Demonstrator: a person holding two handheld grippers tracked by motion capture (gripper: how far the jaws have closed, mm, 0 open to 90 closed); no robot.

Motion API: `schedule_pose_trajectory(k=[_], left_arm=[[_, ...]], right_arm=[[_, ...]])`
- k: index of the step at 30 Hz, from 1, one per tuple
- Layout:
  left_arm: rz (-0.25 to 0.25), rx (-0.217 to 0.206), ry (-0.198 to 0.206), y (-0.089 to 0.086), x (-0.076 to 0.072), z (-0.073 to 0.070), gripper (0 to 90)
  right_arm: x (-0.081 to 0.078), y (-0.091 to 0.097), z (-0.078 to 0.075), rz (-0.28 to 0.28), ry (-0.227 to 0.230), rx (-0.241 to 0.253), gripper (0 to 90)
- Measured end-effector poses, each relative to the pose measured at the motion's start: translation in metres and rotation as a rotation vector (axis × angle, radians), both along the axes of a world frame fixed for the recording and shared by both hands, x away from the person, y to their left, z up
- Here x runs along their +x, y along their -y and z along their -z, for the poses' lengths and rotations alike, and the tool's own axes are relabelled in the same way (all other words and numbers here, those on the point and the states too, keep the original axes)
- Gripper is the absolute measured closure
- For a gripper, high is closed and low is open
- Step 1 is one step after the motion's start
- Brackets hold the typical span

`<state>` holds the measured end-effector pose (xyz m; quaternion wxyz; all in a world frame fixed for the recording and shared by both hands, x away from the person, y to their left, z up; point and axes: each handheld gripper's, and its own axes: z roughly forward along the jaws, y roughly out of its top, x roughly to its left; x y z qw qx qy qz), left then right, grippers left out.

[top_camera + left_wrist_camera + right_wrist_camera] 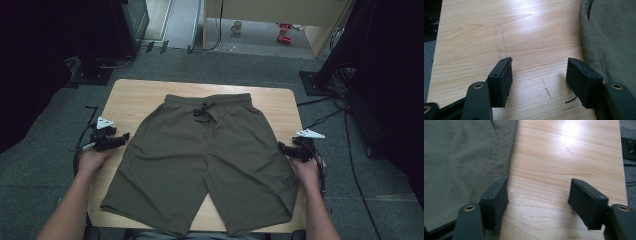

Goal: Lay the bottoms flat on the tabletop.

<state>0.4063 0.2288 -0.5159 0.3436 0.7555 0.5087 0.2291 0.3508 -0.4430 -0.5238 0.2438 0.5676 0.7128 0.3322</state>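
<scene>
Olive green shorts with a black drawstring lie spread flat on the wooden table, waistband at the far side. My left gripper sits by the shorts' left side seam, open, with bare wood between its jaws in the left gripper view; the shorts' edge lies just to the right of it. My right gripper rests at the shorts' right side seam, open over bare wood. Its left fingertip stands at the cloth's edge.
The table's left edge and right edge lie close to the grippers. Grey carpet surrounds the table, with cables on the right. A cup and red items lie on the floor far behind.
</scene>
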Motion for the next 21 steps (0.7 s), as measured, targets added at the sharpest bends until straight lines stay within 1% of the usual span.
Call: schedule_pose_trajectory(k=[3,6,9,14,21], left_arm=[[-0.006,0.001,-0.001,0.003,-0.003,0.000,34.5],[-0.009,0.005,-0.005,0.005,-0.008,0.000,32.6],[-0.018,0.004,-0.004,0.007,-0.011,0.000,32.4],[-0.027,0.005,-0.007,0.009,-0.012,0.000,30.5],[-0.061,0.007,-0.010,0.011,-0.012,0.001,27.3]], right_arm=[[-0.001,-0.004,0.000,0.011,-0.006,0.001,26.0],[-0.002,-0.006,0.000,0.024,-0.007,0.000,25.5],[-0.003,-0.008,0.000,0.034,-0.010,0.001,23.6],[-0.003,-0.009,0.001,0.037,-0.015,-0.002,19.3],[-0.004,-0.010,0.001,0.085,-0.028,-0.003,13.1]])
